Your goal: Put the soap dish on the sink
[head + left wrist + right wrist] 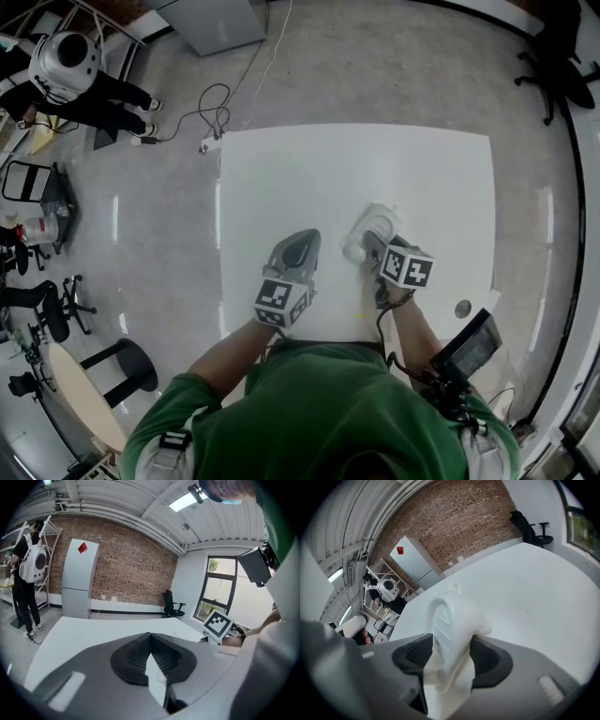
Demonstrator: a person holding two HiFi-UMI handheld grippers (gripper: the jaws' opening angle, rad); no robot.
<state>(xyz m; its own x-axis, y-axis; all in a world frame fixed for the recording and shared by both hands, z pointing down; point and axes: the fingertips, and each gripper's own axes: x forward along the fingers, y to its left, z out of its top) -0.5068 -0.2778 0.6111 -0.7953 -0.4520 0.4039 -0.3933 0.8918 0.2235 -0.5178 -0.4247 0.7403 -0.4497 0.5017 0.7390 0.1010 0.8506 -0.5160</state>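
The soap dish (452, 634) sits on the white counter (422, 178), near its front edge and right of the middle; no sink shows in any view, so where it must go cannot be placed from here.

The right gripper (372, 246) has the near end of the dish between its jaws; the jaws are spread wide, one dark pad on each side of the white body. The right pad lies against the dish's flange and the left pad just beside its ribbed face, yet neither looks to be squeezing; I judge the dish to be resting on the counter, not gripped. Its ribbed face turns toward the left pad, so it seems tipped up on its side, not flat, though that is hard to settle.

The relation that matters: the long axis of the dish runs forward from the right jaws, roughly along the line the gripper points, away from the person; the jaws straddle its short width at the near end. A fresh grip would need only a closing of these jaws, with no reach or turn.

The left gripper (302, 242) rests beside, to the left and apart from the dish; its jaws are pressed together with nothing between them. The right hand is plainly the nearer.
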